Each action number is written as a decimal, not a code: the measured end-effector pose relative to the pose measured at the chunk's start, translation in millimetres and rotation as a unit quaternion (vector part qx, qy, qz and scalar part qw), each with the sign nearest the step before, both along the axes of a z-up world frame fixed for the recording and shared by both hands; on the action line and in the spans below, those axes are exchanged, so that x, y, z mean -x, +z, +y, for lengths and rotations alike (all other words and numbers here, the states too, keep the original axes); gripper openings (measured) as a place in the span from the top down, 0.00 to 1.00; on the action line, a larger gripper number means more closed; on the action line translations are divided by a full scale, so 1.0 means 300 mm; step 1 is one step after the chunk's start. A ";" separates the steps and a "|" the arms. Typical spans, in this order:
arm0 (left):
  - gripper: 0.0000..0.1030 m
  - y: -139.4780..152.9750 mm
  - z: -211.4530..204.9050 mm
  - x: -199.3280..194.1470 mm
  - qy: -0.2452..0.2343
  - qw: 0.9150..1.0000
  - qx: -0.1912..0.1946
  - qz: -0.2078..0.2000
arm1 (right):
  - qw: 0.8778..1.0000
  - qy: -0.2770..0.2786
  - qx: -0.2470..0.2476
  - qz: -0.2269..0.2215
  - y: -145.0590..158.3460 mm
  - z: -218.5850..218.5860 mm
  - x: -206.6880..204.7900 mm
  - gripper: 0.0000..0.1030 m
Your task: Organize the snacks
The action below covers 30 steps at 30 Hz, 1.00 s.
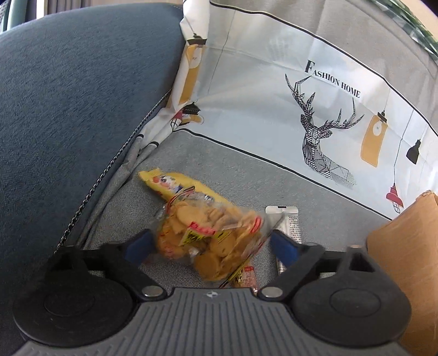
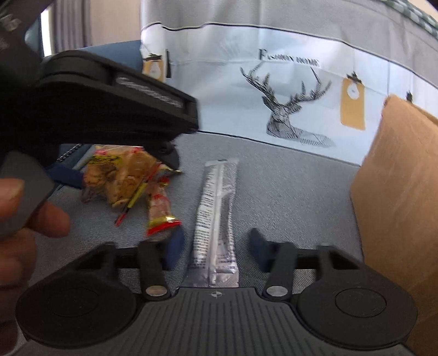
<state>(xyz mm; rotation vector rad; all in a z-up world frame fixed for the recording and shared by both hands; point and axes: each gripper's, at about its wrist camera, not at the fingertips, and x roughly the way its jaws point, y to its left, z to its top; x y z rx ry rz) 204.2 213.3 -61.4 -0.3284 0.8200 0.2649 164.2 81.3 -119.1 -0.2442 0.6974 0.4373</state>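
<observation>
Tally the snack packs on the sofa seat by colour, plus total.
Clear bag of round yellow crackers: 1
Yellow printed wrapper pack: 1
Silver foil stick sachet: 1
Small red-and-yellow wrapped snack: 1
Total: 4

Setting. A grey woven seat surface (image 1: 219,164) fills the lower ground of both views. On the left rises a blue upholstered sofa arm (image 1: 76,95), edged by a dark twisted piping cord (image 1: 109,169). Behind the seat hangs a pale printed cover (image 1: 273,82) bordered by thin black lines, bearing a geometric stag's head (image 1: 317,134), the words "FASHION HOME" (image 1: 332,79), and hanging lamp motifs in mustard, black and red. At far right stands a brown cardboard box (image 2: 405,191). Upper left, pale vertical folds (image 2: 71,24), possibly a curtain, are blurred. Soft, even daylight throughout.
</observation>
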 end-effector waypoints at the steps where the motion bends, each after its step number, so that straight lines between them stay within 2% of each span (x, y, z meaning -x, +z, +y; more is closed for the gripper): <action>1: 0.27 0.004 -0.001 -0.001 -0.001 1.000 -0.005 0.001 | 1.000 0.000 -0.004 0.002 0.002 -0.004 0.000 0.69; 3: 0.32 0.011 -0.002 0.003 -0.002 1.000 -0.008 0.001 | 1.000 0.000 -0.007 0.004 0.010 -0.008 0.001 0.71; 6: 0.57 0.023 0.005 0.016 0.002 1.000 -0.001 -0.003 | 1.000 -0.002 -0.014 0.004 0.027 -0.016 0.014 0.71; 7: 0.72 0.027 0.009 0.021 0.005 1.000 0.003 -0.002 | 1.000 -0.002 -0.017 0.004 0.035 -0.019 0.020 0.71; 10: 0.75 0.037 0.020 0.046 0.011 1.000 0.018 -0.004 | 1.000 0.005 -0.012 -0.003 0.051 -0.019 0.042 0.71; 18: 0.86 0.083 0.053 0.134 0.022 0.998 0.061 -0.012 | 1.000 0.004 -0.015 0.020 0.084 -0.038 0.132 0.71; 21: 0.98 0.098 0.055 0.174 0.025 0.996 0.080 -0.009 | 1.000 0.008 -0.013 0.027 0.094 -0.039 0.171 0.71; 26: 0.99 0.112 0.062 0.253 0.039 0.992 0.117 0.006 | 0.999 0.010 -0.012 0.046 0.104 -0.064 0.218 0.71; 30: 0.98 0.131 0.052 0.288 0.029 0.992 0.123 -0.004 | 0.998 0.008 -0.012 0.062 0.114 -0.097 0.260 0.71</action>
